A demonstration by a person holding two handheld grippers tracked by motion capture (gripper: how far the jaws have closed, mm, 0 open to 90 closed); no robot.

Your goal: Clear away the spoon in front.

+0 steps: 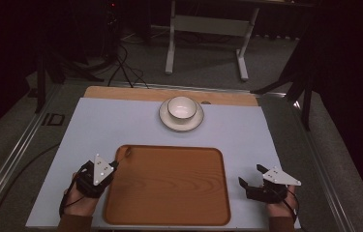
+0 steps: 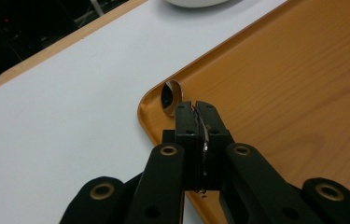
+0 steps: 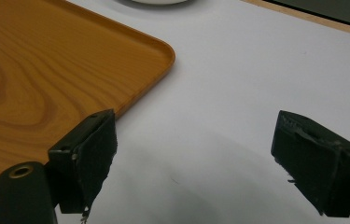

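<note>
A small metal spoon (image 2: pixel 171 97) is clamped by its handle between the jaws of my left gripper (image 2: pixel 196 105), and its bowl rests over the far left corner of the wooden tray (image 2: pixel 303 84). From above, the left gripper (image 1: pixel 113 165) sits at the tray's (image 1: pixel 169 188) left edge, with the spoon (image 1: pixel 128 152) pointing toward the tray's far corner. My right gripper (image 1: pixel 250 174) stands open over the white table top just right of the tray. Its jaws are wide apart with nothing between them (image 3: pixel 196 140). The tray's corner (image 3: pixel 70 56) lies to their left.
A white bowl (image 1: pixel 182 107) stands on a white saucer (image 1: pixel 165 121) at the far middle of the white table top (image 1: pixel 101 125). A wooden strip (image 1: pixel 121 93) edges the table's far side. Beyond it stand a desk frame (image 1: pixel 208 29) and cables on the floor.
</note>
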